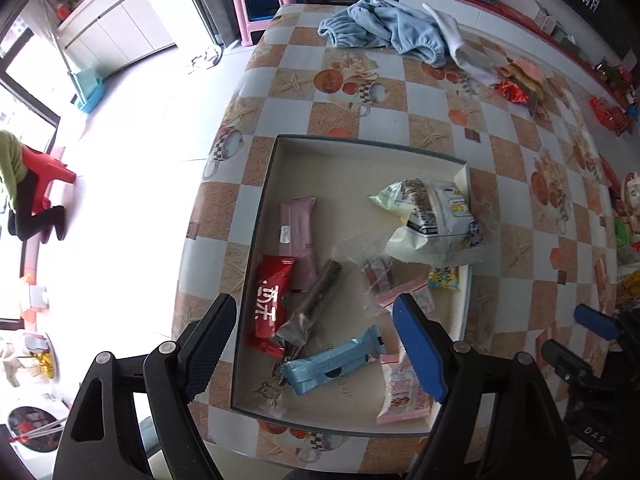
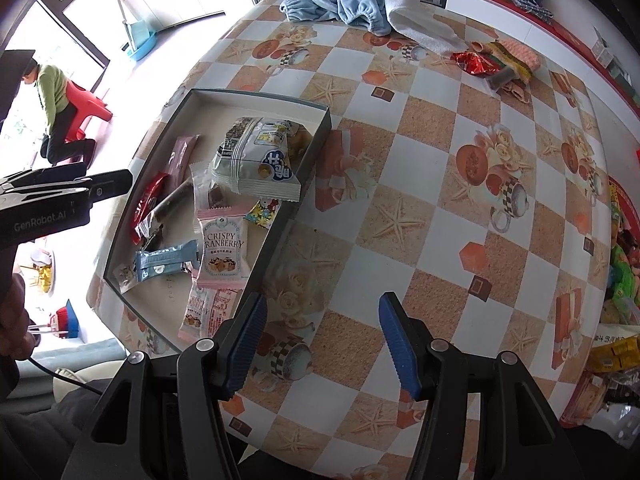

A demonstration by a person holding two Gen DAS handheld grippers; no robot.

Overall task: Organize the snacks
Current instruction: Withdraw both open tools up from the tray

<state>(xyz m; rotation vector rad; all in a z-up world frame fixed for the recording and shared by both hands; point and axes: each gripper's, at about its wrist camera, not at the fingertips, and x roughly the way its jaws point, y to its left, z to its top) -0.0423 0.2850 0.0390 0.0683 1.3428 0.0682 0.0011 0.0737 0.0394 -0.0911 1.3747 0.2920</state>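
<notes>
A shallow cardboard box [image 1: 276, 184] [image 2: 320, 120] sits at the table's left edge and holds several snack packets: a red bar [image 1: 272, 304], a blue bar [image 1: 332, 362] [image 2: 166, 264], a pink bar [image 1: 298, 236], a white bag [image 1: 436, 220] [image 2: 256, 160] and a pink "Crispy Cranberry" packet [image 2: 224, 252]. My left gripper [image 1: 316, 352] is open and empty, hovering over the box's near end. My right gripper [image 2: 324, 344] is open and empty above bare tablecloth to the right of the box.
More loose snacks [image 2: 496, 64] lie at the far side of the table, and a pile [image 2: 620, 300] lies at the right edge. A blue garment [image 2: 340, 0] and a white towel [image 2: 416, 16] lie at the far end. The table edge drops to the floor left of the box.
</notes>
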